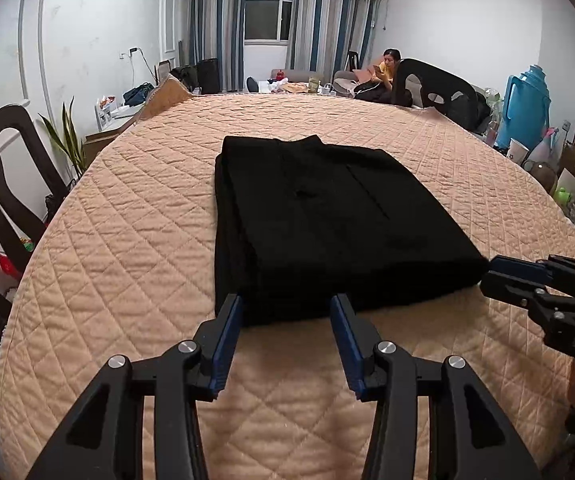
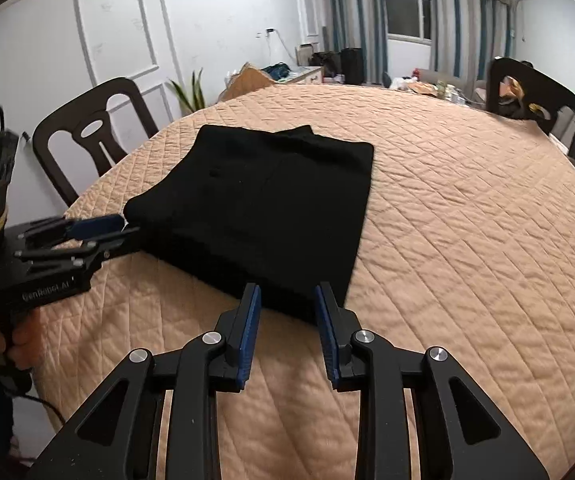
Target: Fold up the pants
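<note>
The black pants (image 1: pixel 327 220) lie folded into a compact rectangle on the quilted peach table cover (image 1: pixel 127 240); they also show in the right wrist view (image 2: pixel 267 208). My left gripper (image 1: pixel 287 304) is open, its blue pads at the near edge of the fold, toward its left corner. My right gripper (image 2: pixel 287 292) is open at the near edge, toward its right corner. The right gripper shows in the left wrist view (image 1: pixel 503 272) beside the fold's right corner. The left gripper shows in the right wrist view (image 2: pixel 99 228) at the left corner.
Dark chairs stand at the table's left (image 1: pixel 3 184) and far right (image 1: pixel 435 84). A person (image 1: pixel 389 68) sits in the back. A blue thermos (image 1: pixel 527 104) and clutter stand at the right. A plant (image 1: pixel 67 136) stands at the left.
</note>
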### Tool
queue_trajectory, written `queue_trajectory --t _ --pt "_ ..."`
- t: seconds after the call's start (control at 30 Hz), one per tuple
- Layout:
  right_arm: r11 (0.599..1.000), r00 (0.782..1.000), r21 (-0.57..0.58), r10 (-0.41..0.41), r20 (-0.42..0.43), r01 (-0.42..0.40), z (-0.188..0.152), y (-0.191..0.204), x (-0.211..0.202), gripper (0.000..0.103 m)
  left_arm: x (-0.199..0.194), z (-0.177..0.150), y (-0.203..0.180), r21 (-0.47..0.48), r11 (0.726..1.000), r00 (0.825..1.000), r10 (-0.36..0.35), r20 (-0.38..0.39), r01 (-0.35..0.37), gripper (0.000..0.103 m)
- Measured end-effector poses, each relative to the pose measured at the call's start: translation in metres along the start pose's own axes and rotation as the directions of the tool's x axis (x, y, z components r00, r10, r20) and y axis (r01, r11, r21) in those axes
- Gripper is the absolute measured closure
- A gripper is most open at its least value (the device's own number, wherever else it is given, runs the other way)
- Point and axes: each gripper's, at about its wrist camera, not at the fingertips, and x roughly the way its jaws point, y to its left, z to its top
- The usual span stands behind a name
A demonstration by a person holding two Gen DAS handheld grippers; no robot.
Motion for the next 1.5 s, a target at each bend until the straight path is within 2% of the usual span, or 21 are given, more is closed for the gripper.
queue_trajectory --t 0.17,0.23,0.33,0.47,0.57,1.07,1.5 --pt "0.998 0.999 -0.035 -0.046 -0.017 0.045 -0.009 0.002 0.0 0.074 -0.003 -0.007 0.001 -0.006 1.0 1.0 0.016 0.001 -0.016 0.054" --pt "0.997 0.997 -0.042 -0.066 -0.04 0.064 -0.012 0.002 0.007 0.068 0.001 -0.01 0.001 -0.006 1.0 1.0 0.028 -0.011 -0.028 0.053" --pt "0.996 0.994 -0.04 -0.082 -0.077 0.079 -0.016 0.001 0.015 0.064 0.01 -0.015 0.001 -0.004 0.999 0.998 0.039 -0.048 -0.039 0.053" --pt "0.994 0.993 -0.064 -0.089 -0.082 0.084 -0.016 0.005 0.017 0.058 0.01 -0.018 -0.001 0.009 0.999 0.998 0.041 -0.044 -0.04 0.049" --pt "0.992 0.991 -0.08 -0.108 -0.08 0.102 -0.017 0.008 0.017 0.058 0.012 -0.018 -0.002 0.013 0.999 0.998 0.044 -0.043 -0.043 0.048" --pt "0.991 0.991 -0.078 -0.112 -0.077 0.106 -0.018 0.006 0.016 0.057 0.012 -0.02 -0.003 0.017 0.999 0.998 0.053 -0.043 -0.052 0.043" --pt "0.991 0.991 -0.077 -0.111 -0.077 0.105 -0.018 0.005 0.015 0.057 0.012 -0.02 -0.004 0.016 0.999 0.998 0.052 -0.043 -0.051 0.042"
